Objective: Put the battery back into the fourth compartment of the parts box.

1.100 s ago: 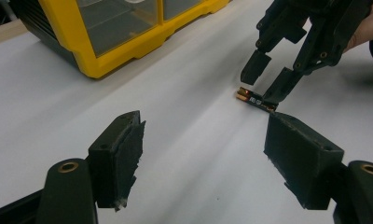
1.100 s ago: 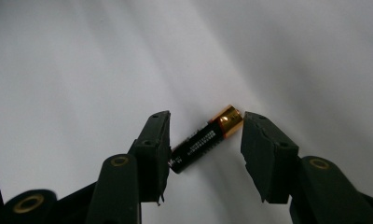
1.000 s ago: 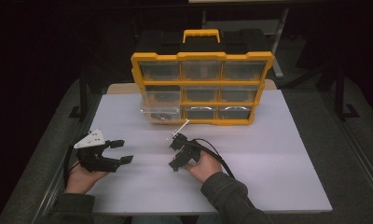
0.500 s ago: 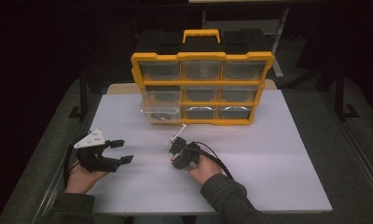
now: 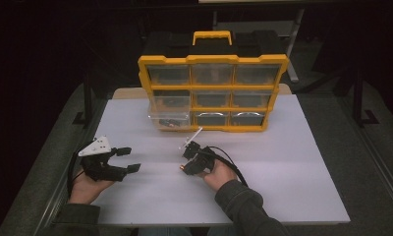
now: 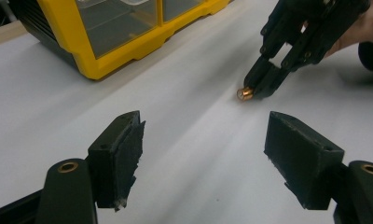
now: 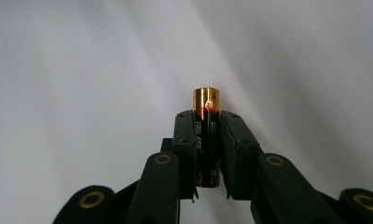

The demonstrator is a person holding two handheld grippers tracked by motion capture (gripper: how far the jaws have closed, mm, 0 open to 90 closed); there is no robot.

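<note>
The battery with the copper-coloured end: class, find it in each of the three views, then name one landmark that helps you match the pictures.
High view: the battery is low and centre, at the tip of the right gripper.
Left gripper view: upper right, its copper end sticking out of the far gripper.
Right gripper view: centre, upright between the jaws.
Shared landmark: the white table.

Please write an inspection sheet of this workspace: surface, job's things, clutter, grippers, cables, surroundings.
Surface: white table top, bare in front.
Job's things: black battery with copper-coloured end; yellow plastic organiser with clear drawers, its lower left drawer pulled out.
Clutter: nothing seen.
Grippers: right hand-held gripper has just been closing, jaws on the battery; left hand-held gripper open, nothing between its jaws.
Cables: black cable trails from the right hand-held gripper.
Surroundings: dark floor.
</note>
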